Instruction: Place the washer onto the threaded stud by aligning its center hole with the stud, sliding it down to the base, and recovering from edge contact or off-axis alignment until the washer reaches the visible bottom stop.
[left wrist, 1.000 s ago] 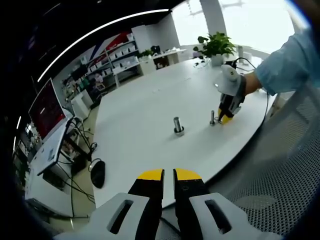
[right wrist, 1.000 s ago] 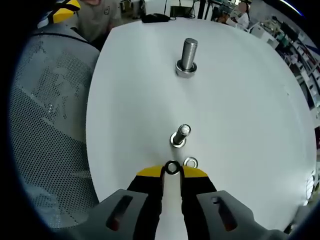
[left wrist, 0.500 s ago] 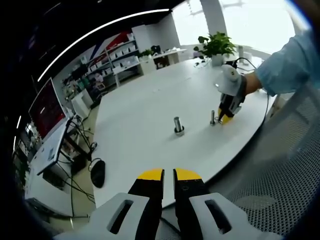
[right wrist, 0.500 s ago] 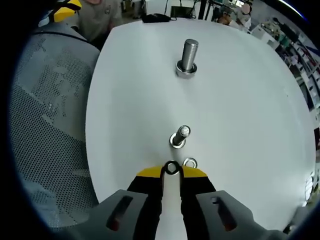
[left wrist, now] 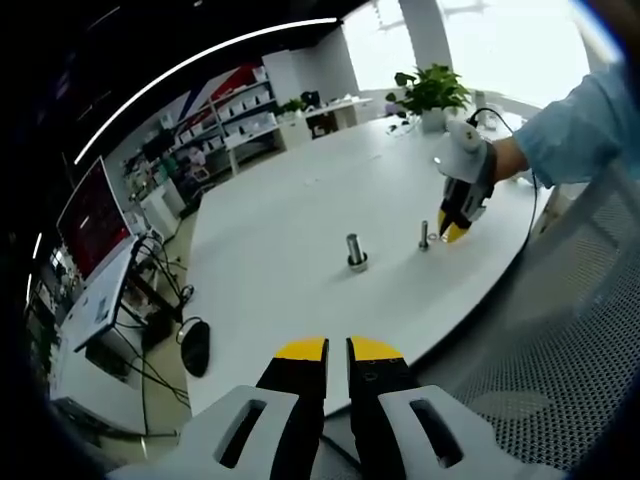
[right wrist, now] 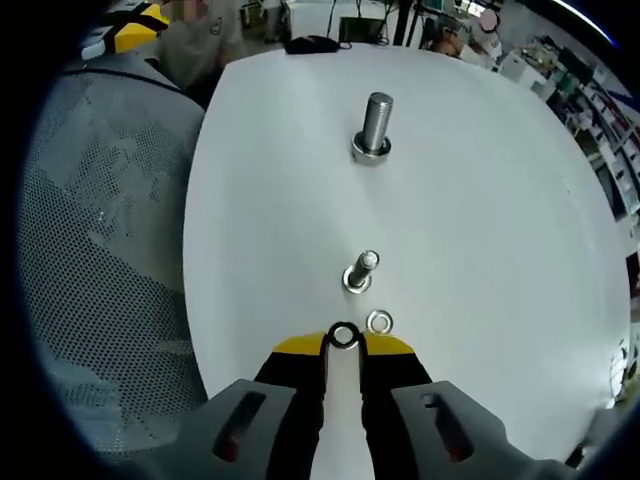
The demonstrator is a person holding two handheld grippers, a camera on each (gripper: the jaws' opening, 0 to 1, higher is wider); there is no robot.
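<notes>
I pinch washer (right wrist: 344, 336) in right gripper (right wrist: 344, 345) short of small stud (right wrist: 361, 273), ready to align | spare washer (right wrist: 379, 322) beside stud | left gripper (left wrist: 336, 350) closed, empty, parked clear.

Since a second ago the right gripper (left wrist: 452, 232) has lifted off the table (left wrist: 290, 230), rising toward 12 o'clock in the left gripper view, the washer (right wrist: 344, 336) still pinched at its tips. The small stud (right wrist: 361, 272) now sits slightly farther from those tips.
</notes>
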